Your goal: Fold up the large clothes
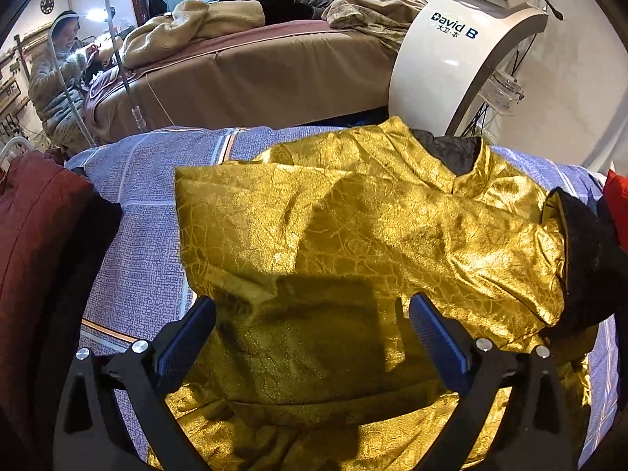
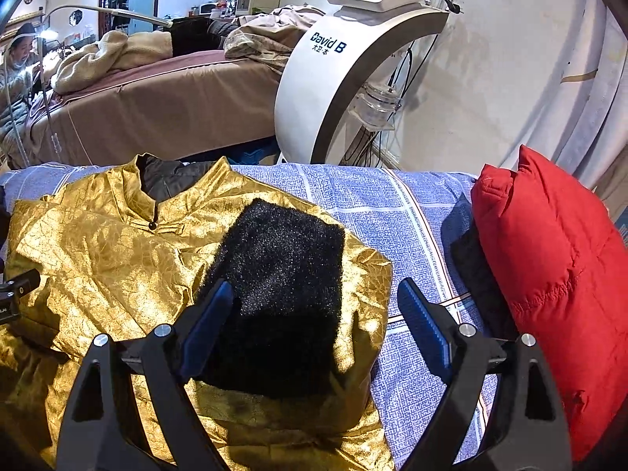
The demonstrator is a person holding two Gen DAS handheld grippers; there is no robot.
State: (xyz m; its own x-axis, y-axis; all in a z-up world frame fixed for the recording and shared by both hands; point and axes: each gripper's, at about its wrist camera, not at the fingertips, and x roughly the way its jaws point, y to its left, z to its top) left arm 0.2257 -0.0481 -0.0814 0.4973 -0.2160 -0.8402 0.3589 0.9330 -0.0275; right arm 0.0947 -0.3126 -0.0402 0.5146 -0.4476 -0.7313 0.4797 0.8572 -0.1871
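Crinkled metallic gold jacket (image 1: 373, 243) shows fuzzy black cuff (image 2: 282, 282).

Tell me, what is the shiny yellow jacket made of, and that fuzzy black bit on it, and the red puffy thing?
Gold jacket: probably a glossy woven brocade or satin; it glints and shows a crackle pattern. Black cuff: looks like plush or fake fur, matte with tiny sparkles. Red jacket: seems smooth padded nylon or polyester, puffy with stitched seams.

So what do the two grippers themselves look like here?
Both match: the left gripper and right gripper each have two black angular plastic fingers with triangular cut-outs, silver round screw heads, and blue ribbed pads on the inner faces. No cables, sleeves or markings show.
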